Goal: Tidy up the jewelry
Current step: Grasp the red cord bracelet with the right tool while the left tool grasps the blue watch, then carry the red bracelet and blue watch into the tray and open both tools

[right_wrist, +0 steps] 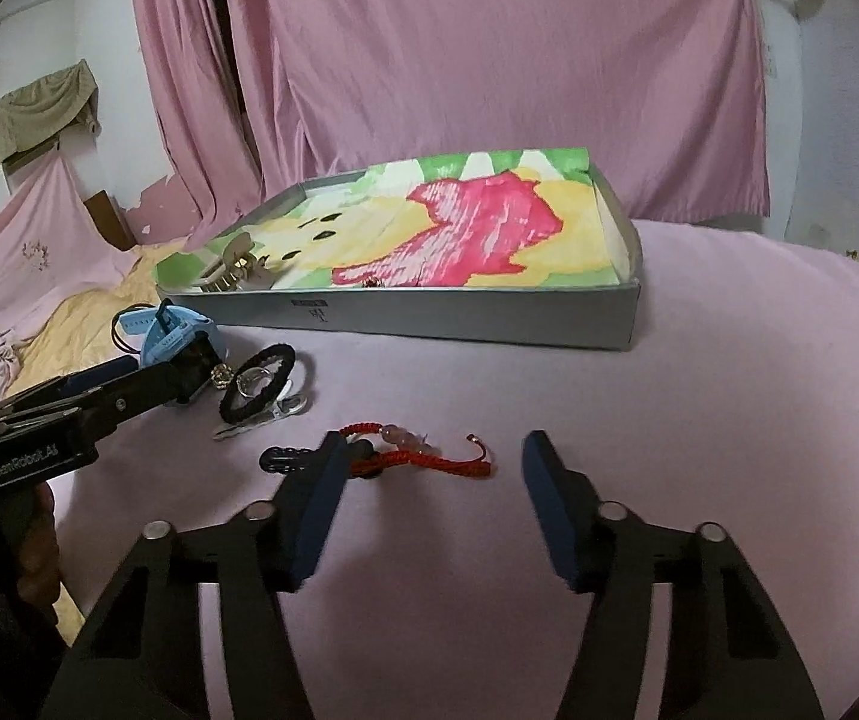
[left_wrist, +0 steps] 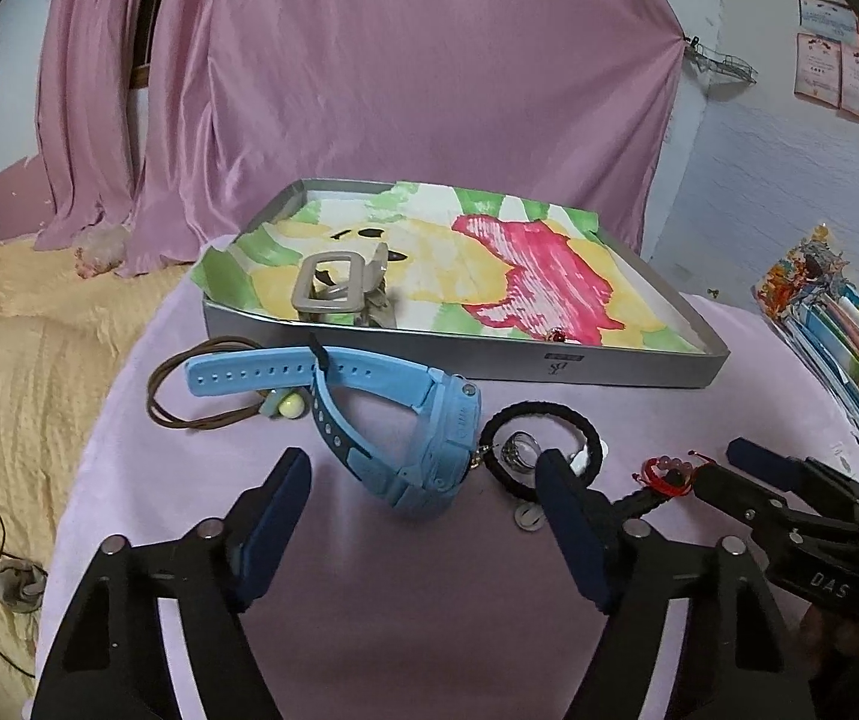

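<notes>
Grey shallow rectangular metal trays lined with a painted sheet: one, at twelve o'clock on the pink cloth.
Beige rectangular plastic hair claws: one, inside the tray at its nine o'clock end.
Light-blue rubber-strapped wristwatches: one, at six o'clock of the tray.
Brown thin cord loops with a pale bead: one, at nine o'clock of the watch.
Black round fabric hair ties: one, at three o'clock of the watch.
Silver metal rings: one, inside the hair tie.
Red braided cord bracelets with pink beads: one, at four o'clock of the hair tie.
Black flat hair clips: one, at nine o'clock of the bracelet.
Silver metal clips: one, partly hidden.
</notes>
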A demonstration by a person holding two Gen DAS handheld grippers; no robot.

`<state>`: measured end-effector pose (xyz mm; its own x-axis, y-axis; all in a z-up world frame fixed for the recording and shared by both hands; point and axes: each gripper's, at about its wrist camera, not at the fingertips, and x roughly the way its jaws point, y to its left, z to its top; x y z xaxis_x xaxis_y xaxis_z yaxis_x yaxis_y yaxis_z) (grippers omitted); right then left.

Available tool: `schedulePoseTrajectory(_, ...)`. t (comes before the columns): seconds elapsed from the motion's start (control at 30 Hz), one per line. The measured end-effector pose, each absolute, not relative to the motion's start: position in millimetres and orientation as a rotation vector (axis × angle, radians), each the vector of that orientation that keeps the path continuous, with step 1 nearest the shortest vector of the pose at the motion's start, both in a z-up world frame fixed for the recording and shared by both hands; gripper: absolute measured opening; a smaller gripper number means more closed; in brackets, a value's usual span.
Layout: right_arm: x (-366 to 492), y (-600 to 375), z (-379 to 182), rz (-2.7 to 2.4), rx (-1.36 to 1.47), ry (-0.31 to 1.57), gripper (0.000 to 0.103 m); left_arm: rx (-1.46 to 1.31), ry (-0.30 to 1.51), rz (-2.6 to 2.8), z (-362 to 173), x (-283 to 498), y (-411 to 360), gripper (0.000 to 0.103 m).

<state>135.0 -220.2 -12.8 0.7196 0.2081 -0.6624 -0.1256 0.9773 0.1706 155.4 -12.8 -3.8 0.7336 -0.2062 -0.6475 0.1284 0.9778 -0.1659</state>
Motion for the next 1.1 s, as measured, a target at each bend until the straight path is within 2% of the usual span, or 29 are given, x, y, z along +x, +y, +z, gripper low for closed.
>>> schedulePoseTrajectory(0.07,137,-220,-15,0.190,0.120,0.758,0.040,-0.117,0.731,-0.190,-4,159,-13,0.071)
schedulePoseTrajectory(0.23,140,-220,-19,0.202,0.128,0.775,0.023,-0.132,0.740,-0.202,-4,165,-15,0.068)
schedulePoseTrajectory(0.33,140,-220,-19,0.202,0.127,0.775,0.018,-0.123,0.743,-0.200,-4,166,-17,0.066)
schedulePoseTrajectory(0.63,139,-214,-18,0.203,0.081,0.777,0.013,-0.111,0.764,-0.178,-8,169,-18,0.049)
schedulePoseTrajectory(0.8,139,-213,-18,0.214,0.080,0.775,0.009,-0.113,0.768,-0.178,-8,169,-18,0.033)
schedulePoseTrajectory(1.1,135,-216,-17,0.237,0.109,0.736,0.006,-0.132,0.743,-0.205,-6,160,-17,0.025)
